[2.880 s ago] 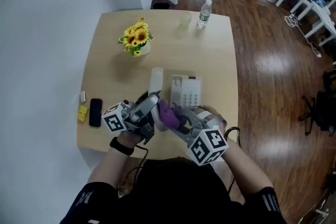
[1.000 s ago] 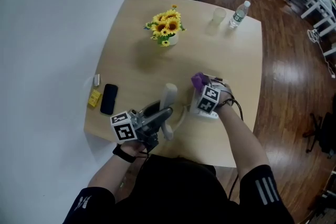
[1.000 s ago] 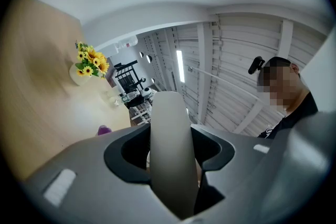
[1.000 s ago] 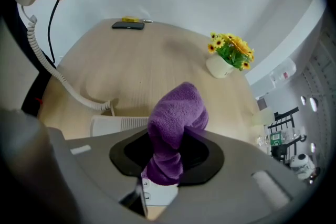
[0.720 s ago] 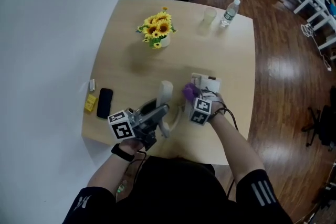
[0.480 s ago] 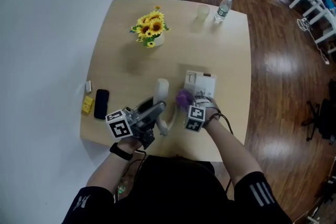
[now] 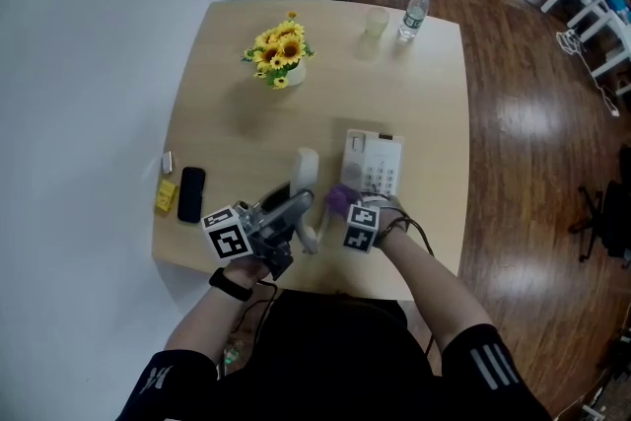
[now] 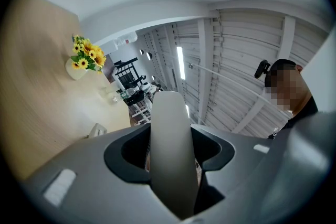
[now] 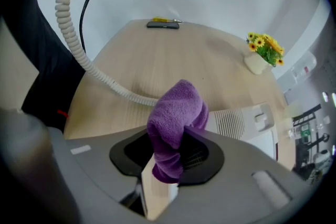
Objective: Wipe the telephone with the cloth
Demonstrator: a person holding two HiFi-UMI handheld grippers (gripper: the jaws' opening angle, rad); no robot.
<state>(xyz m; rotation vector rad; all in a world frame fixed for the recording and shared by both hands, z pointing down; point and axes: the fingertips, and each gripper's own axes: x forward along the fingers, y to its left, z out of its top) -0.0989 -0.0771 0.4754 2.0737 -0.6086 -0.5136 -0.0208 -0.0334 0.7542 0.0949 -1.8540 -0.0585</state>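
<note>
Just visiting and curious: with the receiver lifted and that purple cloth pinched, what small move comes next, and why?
Probably slide the right gripper forward so the purple cloth rubs across the telephone base; it sits by the base's near edge, and the left gripper holds the handset clear.

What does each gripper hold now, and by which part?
Left gripper: the handset, clamped across its middle. Right gripper: the purple cloth, pinched at its bunched lower part.
</note>
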